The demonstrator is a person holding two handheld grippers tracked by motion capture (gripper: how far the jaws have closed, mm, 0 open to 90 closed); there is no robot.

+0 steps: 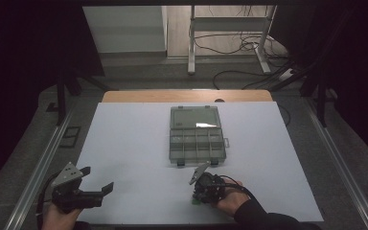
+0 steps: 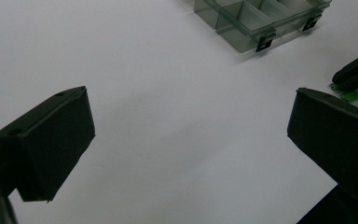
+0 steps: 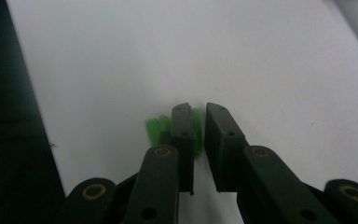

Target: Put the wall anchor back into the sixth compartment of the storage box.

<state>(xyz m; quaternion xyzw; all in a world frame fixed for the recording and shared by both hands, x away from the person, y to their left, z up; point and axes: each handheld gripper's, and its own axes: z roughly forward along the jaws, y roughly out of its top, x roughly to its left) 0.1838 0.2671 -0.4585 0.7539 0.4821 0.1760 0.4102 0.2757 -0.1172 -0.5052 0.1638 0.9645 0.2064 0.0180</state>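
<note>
Right tool point(image 3: 195, 122) nearly shut at frame centre in the right gripper view, jaws pinching a small green piece point(image 3: 157, 129), apparently gripped, though blur hides the exact contact. In the high view, same tool point(image 1: 196, 197) low and right of centre, tilted down onto the white worktop point(image 1: 124, 143), green piece point(image 1: 195, 201) just under its tip. Left tool point(image 1: 96, 178) at lower left, jaws wide apart, holding nothing, hovering level above the sheet. Open compartment box point(image 1: 196, 141) at centre, well apart from the piece; lid back, compartments looking bare. Judged an early stage: pickup about made, carry and drop into the box yet to come. Right hand point(image 1: 230, 199) wrapped around its tool, wrist bent downward; left hand point(image 1: 60, 215) at the bottom edge.
</note>
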